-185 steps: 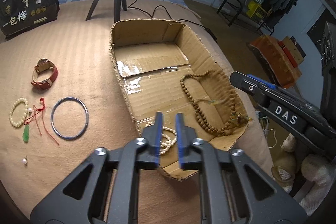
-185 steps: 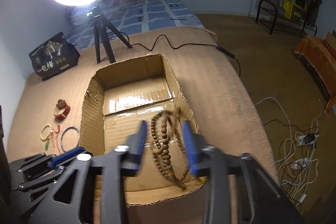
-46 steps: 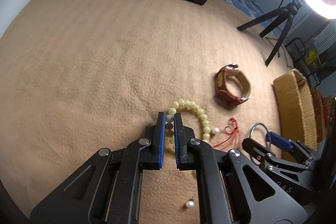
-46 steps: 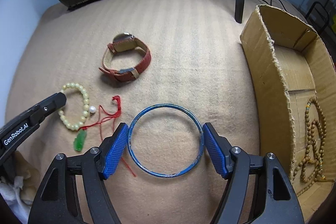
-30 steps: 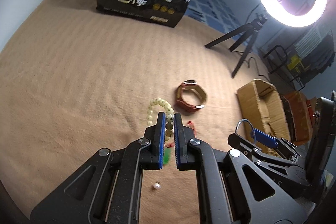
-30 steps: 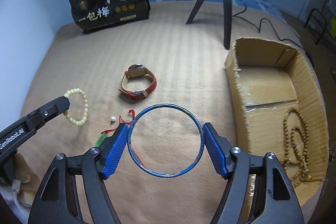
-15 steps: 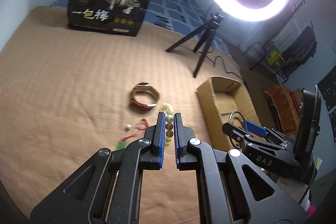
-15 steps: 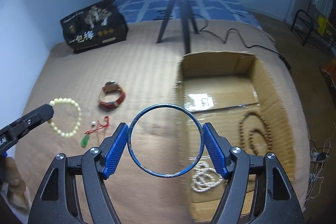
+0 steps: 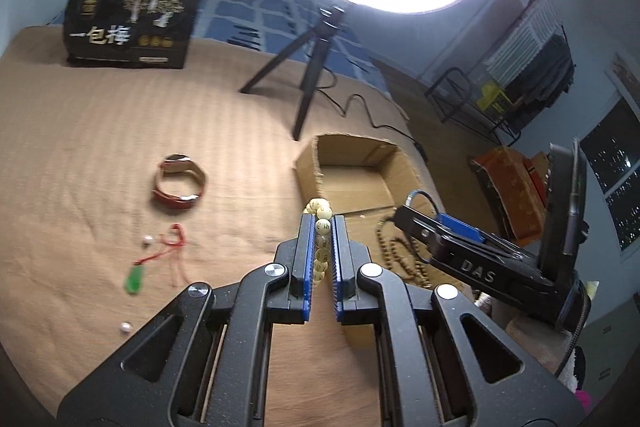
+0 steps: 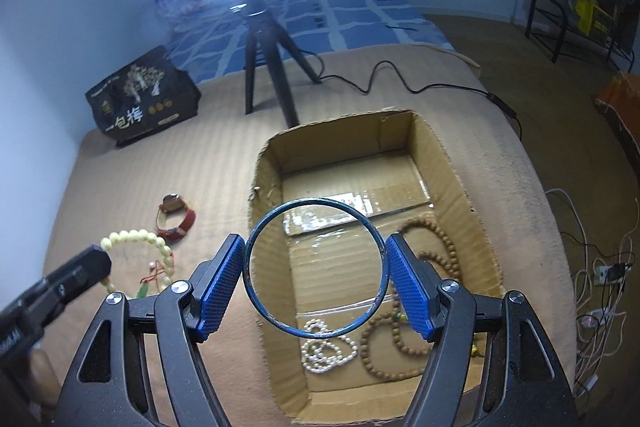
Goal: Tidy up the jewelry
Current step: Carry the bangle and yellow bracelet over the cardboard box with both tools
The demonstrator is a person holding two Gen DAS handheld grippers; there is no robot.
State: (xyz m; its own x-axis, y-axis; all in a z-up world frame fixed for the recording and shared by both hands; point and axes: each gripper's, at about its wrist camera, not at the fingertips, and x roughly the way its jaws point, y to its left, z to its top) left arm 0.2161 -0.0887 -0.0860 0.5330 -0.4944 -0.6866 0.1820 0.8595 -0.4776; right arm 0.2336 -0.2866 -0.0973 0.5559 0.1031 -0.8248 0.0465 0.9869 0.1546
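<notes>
My left gripper (image 9: 324, 219) is shut on a cream bead bracelet (image 9: 320, 206), lifted off the tan blanket near the cardboard box (image 9: 308, 167). In the right wrist view the bracelet (image 10: 136, 237) hangs as a loop from that gripper (image 10: 92, 261). My right gripper (image 10: 315, 267) clamps a blue bangle (image 10: 316, 201) between its pads, held above the box's left wall (image 10: 260, 227). Inside the box lie a wooden bead necklace (image 10: 444, 247) and a pearl strand (image 10: 324, 351). A red watch (image 9: 180, 183), a jade pendant on red cord (image 9: 134, 281) and two loose pearls (image 9: 147, 240) lie on the blanket.
A black printed bag (image 9: 128, 23) stands at the back left. A ring light on a black tripod (image 9: 312, 67) stands behind the box, its cable (image 10: 400, 83) running right. The bed's edge drops off right of the box to a floor with cables (image 10: 600, 275).
Both grippers have risen and moved right towards the box, carrying the bracelet and the bangle. The bangle has come from over the blanket to over the box's left wall.
</notes>
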